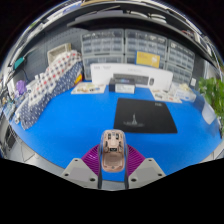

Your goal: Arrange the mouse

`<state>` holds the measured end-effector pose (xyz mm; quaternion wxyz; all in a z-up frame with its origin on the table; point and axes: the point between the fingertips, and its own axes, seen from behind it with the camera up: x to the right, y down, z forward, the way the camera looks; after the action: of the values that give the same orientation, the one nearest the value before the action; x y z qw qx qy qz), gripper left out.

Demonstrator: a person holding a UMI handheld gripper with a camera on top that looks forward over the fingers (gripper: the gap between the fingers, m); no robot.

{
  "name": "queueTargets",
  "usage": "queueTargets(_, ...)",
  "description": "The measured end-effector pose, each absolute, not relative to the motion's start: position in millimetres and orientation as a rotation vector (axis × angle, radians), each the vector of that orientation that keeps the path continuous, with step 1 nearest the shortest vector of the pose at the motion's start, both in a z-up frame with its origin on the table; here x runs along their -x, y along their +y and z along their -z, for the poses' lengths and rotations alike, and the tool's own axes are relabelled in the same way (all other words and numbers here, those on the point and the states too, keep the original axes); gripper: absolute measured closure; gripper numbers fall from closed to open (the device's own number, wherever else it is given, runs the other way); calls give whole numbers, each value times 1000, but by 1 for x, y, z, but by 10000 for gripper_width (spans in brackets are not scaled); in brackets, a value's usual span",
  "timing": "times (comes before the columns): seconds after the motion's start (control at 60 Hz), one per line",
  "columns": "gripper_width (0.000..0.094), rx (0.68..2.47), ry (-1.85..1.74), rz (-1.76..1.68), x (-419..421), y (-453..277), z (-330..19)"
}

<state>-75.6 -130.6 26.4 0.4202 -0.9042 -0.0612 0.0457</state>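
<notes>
On my far left, a patterned checked cloth (pixel 52 78) is draped over something at the edge of the blue-topped counter (pixel 70 125), with a few small items lying near it that I cannot make out. Further along, at the back of the counter, a flat stack of pale papers (pixel 88 88) lies just left of a white box-shaped machine (pixel 122 77). Behind these runs a wall of grey shelving with many small drawers (pixel 120 45). In the middle of the counter, well ahead of my fingers, lies a black rectangular mouse mat (pixel 146 115) with a faint pale mark on it; its surface carries nothing else that I can see. Past the mat, more white sheets (pixel 165 93) sit near the back right, and green plant leaves (pixel 212 95) reach in at the far right.

Nothing stands between my hand-held gripper (pixel 112 160) and the mat, only bare blue counter.

The small beige and grey computer mouse (pixel 112 147) sits between my two purple pads (pixel 95 160), close in front of the camera, its rounded back facing me and a darker strip down its middle. My hand-held gripper is closed narrowly on it, both pads pressing its sides, and it is held short of the mat.
</notes>
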Motion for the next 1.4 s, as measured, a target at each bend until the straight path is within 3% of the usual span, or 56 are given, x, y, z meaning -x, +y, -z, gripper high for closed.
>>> queueTargets(0.233, 634, 2049, -140, -131, 59, -46, -167)
queueTargets(0.383, 636, 1983, -81, -82, 11, 17, -208)
queueTargets(0.467, 636, 2019, -57, -58, -18, 43, -185)
queueTargets(0.717, 636, 2229, -48, -52, -48, 63, -49)
queueTargets(0.85, 638, 2295, -41, -99, -40, 60, -6)
queueTargets(0.917, 587, 2333, -69, -96, -39, 55, 14)
queueTargets(0.95, 605, 2308, -80, -87, -39, 58, 11)
queueTargets(1.217, 461, 2305, -60, -100, -38, 58, 11)
queueTargets(1.317, 222, 2320, -53, -145, -26, 56, 9)
queueTargets(1.4, 162, 2347, -60, -113, -25, 50, 7)
